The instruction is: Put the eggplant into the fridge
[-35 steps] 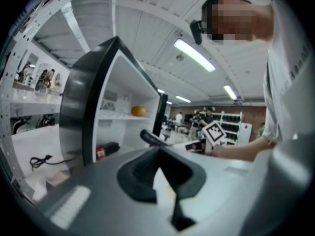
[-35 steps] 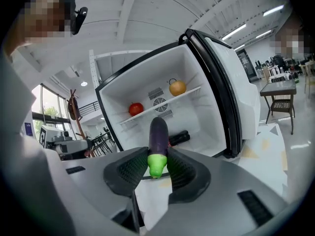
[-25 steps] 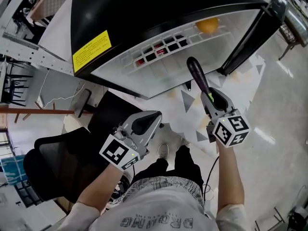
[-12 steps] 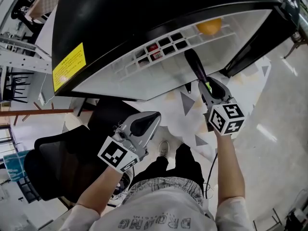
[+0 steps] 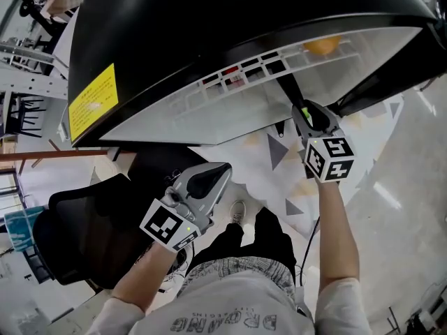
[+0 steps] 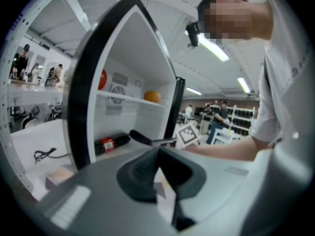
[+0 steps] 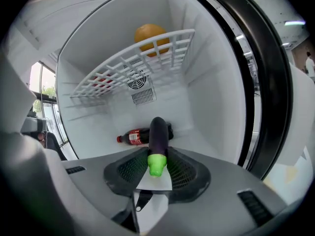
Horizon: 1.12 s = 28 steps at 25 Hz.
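R gripper [image 7: 156, 170] clamped on the eggplant [image 7: 158, 134] at its green end, tip just entering the fridge [image 7: 216, 107] under the shelf [image 7: 162, 48]; I'd keep it level, lower it beside the cola bottle [image 7: 134, 137], not onto it, then release; L gripper [image 6: 158, 176] jaws together, empty.

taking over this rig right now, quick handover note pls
Left gripper: shut, empty, held low and off to the side of the fridge.
Right gripper: shut on the eggplant at its green stem end; the purple body points into the open fridge, below the wire shelf.
Inside: cola bottle lying on the fridge floor, orange on the shelf.
Done: eggplant gripped, at the opening.
Left: set it down inside clear of the bottle, release, withdraw.
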Each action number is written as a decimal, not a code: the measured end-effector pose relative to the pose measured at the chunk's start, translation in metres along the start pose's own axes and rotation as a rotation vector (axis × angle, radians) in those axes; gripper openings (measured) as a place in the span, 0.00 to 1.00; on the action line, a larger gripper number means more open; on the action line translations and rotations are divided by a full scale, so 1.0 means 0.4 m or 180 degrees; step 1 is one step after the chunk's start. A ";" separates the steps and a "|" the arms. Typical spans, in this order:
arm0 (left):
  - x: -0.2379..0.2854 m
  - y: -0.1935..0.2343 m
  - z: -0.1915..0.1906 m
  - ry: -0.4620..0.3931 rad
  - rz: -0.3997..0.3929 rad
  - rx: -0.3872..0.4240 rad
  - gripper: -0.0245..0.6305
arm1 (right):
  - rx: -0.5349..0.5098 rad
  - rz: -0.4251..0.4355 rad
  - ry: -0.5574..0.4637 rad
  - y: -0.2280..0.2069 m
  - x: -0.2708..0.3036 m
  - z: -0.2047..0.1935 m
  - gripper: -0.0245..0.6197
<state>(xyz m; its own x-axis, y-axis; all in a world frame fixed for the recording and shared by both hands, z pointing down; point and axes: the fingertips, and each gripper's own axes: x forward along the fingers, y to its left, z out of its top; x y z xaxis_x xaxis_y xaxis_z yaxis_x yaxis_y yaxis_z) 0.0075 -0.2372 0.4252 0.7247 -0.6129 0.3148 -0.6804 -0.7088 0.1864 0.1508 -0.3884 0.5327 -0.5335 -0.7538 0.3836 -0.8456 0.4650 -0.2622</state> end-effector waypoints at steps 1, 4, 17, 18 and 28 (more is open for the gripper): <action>0.002 0.001 -0.001 0.0005 0.0004 -0.0003 0.05 | -0.0002 -0.0010 0.0003 -0.005 0.006 -0.002 0.22; 0.007 0.005 -0.005 0.0021 0.0010 -0.0006 0.05 | 0.0016 -0.0059 -0.0012 -0.023 0.021 -0.002 0.22; 0.031 0.004 -0.023 0.0111 -0.0016 -0.0009 0.05 | 0.0114 -0.0290 -0.0039 -0.101 0.062 -0.014 0.22; 0.033 0.003 -0.024 0.0115 -0.0019 -0.0009 0.05 | 0.0106 -0.0301 -0.0029 -0.103 0.067 -0.018 0.22; 0.050 0.006 -0.027 0.0120 -0.0042 -0.0035 0.05 | -0.0041 -0.0464 0.0076 -0.125 0.106 -0.037 0.22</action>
<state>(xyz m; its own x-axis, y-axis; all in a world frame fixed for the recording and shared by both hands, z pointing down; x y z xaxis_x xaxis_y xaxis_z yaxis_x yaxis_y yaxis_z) 0.0192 -0.2473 0.4418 0.7292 -0.5898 0.3471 -0.6721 -0.7126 0.2010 0.1702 -0.4366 0.5751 -0.4053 -0.8025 0.4379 -0.9142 0.3575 -0.1909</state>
